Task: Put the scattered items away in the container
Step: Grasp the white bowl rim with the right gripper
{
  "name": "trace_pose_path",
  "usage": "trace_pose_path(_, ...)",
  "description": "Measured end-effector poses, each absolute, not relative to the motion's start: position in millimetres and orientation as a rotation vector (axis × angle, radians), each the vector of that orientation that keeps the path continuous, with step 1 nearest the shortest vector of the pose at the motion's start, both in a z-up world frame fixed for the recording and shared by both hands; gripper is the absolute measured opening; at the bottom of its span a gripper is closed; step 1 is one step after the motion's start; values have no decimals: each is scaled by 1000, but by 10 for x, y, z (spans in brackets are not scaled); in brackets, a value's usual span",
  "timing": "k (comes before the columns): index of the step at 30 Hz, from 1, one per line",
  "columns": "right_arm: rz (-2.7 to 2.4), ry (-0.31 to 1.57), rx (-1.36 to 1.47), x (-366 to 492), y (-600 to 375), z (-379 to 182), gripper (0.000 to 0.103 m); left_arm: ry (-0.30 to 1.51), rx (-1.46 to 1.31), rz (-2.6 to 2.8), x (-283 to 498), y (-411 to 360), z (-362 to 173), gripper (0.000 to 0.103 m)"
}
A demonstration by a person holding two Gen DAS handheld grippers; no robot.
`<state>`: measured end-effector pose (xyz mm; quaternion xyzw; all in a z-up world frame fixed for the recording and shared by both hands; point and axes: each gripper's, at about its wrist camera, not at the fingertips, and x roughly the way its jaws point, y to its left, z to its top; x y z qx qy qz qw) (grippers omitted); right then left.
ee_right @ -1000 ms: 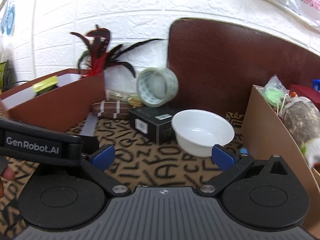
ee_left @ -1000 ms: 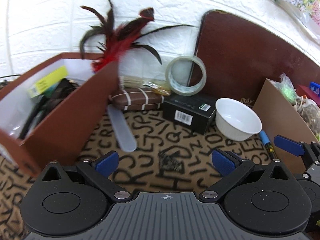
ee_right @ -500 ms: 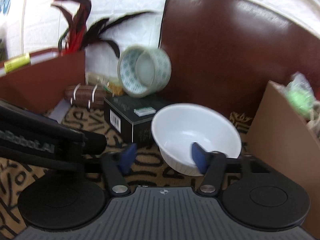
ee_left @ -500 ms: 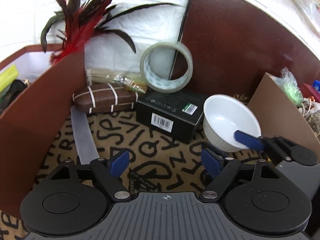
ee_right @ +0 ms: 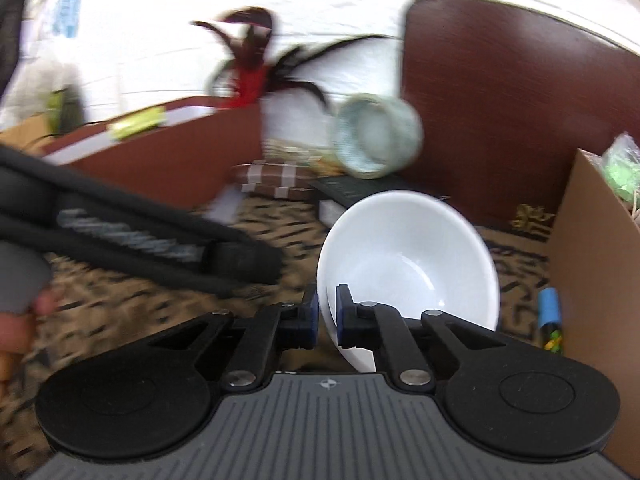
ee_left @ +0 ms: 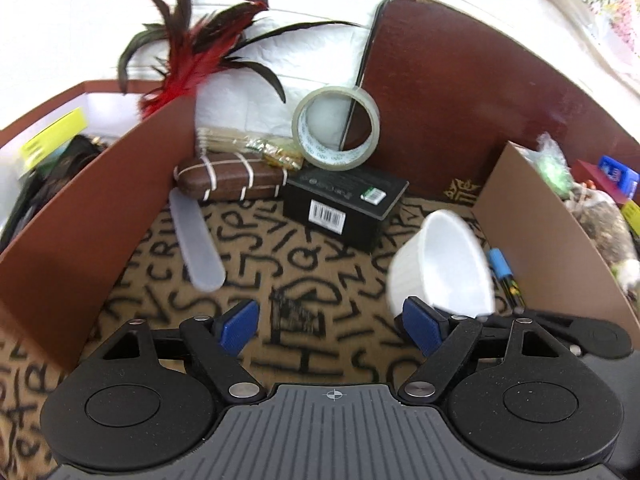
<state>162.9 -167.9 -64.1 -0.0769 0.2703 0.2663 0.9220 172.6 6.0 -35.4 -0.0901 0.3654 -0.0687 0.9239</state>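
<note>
White bowl (ee_right: 408,264): small, round, smooth and glossy like glazed ceramic or hard plastic, with faint vertical ribbing on its outer wall in the left wrist view (ee_left: 440,268). It is tipped steeply on edge and lifted off the mat, its plain hollow facing the right wrist camera. The right gripper (ee_right: 327,316) is pinched tight on the bowl's near rim, one blue pad inside and one outside the thin wall. The left gripper (ee_left: 328,324) stands wide apart with nothing between its blue pads, low over the mat (ee_left: 280,280), a tan cloth printed with black letters.

At the back a black cardboard box (ee_left: 344,204) with a barcode sticker lies flat, and a roll of clear tape (ee_left: 336,128) stands on edge on top of it. Just left of the box lies a brown oblong case (ee_left: 232,176) crossed with pale stripes, with a crinkly packet of thin sticks (ee_left: 248,146) behind it. A frosted translucent flat strip (ee_left: 196,240) with rounded ends lies on the mat beside the left brown box (ee_left: 100,208), a stiff, white-lined container holding dark cords and a yellow tag. Red and black feathers (ee_left: 192,48) rise at that box's far corner. A blue-capped marker (ee_left: 506,276) lies against the plain cardboard container (ee_left: 552,248) on the right, which holds green and mottled things. A dark brown glossy panel (ee_left: 460,100) leans on the white wall.
</note>
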Motion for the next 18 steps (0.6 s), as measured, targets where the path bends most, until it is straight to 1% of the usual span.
trace_pose_path(7,687,563,-198,901,-1563,-521,12,775,-211,-84,1125,227,-364,90)
trace_pose_path(9,710,571,-187,750,-1576,-517,23,795,-238,-73,975,312,-398,90)
trace_pose_path(10,714,573,-170,690,-1596,-506,40,804,-249,-61,916,348,-412,90)
trace_pose_path(11,709,569,-154,631,-1620,-486,50,810,-259,-46,862,386,-423,90)
trace_pose_path(12,702,561,-143,586,-1648,-464,51,813,-267,-35,816,422,-431,90)
trace_pose_path(18,612,508,-96,503,-1820,-324,51,792,-273,-24,711,509,-368,90)
